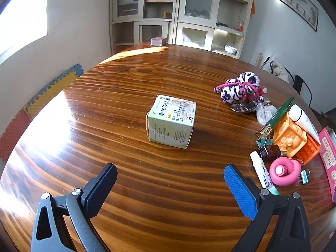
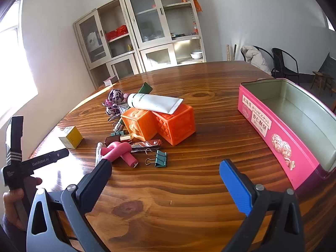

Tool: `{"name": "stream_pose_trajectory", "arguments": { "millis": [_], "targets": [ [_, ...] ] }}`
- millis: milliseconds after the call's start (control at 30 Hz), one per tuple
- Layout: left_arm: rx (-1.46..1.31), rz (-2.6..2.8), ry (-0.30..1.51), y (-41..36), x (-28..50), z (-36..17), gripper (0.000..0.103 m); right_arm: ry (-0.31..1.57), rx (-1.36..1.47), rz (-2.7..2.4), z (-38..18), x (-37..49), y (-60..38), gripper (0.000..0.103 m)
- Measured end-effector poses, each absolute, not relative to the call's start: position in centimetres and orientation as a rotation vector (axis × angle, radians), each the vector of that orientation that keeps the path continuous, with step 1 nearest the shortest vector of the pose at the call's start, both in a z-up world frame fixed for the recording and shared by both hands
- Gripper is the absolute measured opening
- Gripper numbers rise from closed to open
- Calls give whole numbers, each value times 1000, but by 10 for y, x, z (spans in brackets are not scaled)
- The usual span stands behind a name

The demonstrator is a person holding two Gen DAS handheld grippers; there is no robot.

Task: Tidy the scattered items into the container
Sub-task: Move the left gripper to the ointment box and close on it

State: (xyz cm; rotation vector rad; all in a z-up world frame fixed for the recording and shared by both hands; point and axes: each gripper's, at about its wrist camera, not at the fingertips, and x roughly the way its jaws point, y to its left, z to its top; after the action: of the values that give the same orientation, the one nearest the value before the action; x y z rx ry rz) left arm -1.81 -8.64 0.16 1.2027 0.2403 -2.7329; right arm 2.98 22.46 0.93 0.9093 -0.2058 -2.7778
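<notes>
From the left wrist view, the left gripper (image 1: 170,178) hangs over the wooden table (image 1: 134,96) with its black and blue fingers spread wide and nothing between them. Straight ahead of it, alone on the boards, sits a pale green medicine box (image 1: 171,120). To the right of that box lies the heap: a spotted plush keychain (image 1: 238,88) farthest back, then a green pen (image 1: 279,113), an orange block (image 1: 290,138) with a white tube (image 1: 303,119) resting on it, and nearest, a pink looped toy (image 1: 284,171). At the right edge, beyond the heap, a sliver of the pink tin (image 1: 326,153) shows.

From the right wrist view, the right gripper (image 2: 166,176) is likewise wide open and holds nothing. The pink tin (image 2: 279,132) stands to its right, open-topped, with nothing visible inside. Left of the tin, well apart from it, two orange blocks (image 2: 159,124) sit touching, the white tube (image 2: 155,103) lying across their tops. In front of them rest a green binder clip (image 2: 160,158) and the pink looped toy (image 2: 119,151). Farther left of the tin, past the heap, is the medicine box (image 2: 71,139). The person's left hand (image 2: 12,201) grips the other tool's handle at the left edge.
</notes>
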Motion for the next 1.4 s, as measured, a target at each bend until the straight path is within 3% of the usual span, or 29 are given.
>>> {"name": "stream_pose_trajectory", "arguments": {
  "millis": [133, 433, 800, 1400],
  "targets": [
    [1224, -2744, 202, -92, -39, 3, 103, -145, 906, -2800, 10, 31, 221, 103],
    [1339, -2703, 212, -106, -81, -18, 103, -198, 964, -2775, 4, 25, 227, 103],
    [1366, -2668, 128, -100, -90, -21, 103, -264, 1102, -2714, -9, 14, 230, 103],
    [1380, -2708, 124, -90, -92, -19, 103, -180, 1152, -2742, -10, 14, 226, 103]
  ]
}}
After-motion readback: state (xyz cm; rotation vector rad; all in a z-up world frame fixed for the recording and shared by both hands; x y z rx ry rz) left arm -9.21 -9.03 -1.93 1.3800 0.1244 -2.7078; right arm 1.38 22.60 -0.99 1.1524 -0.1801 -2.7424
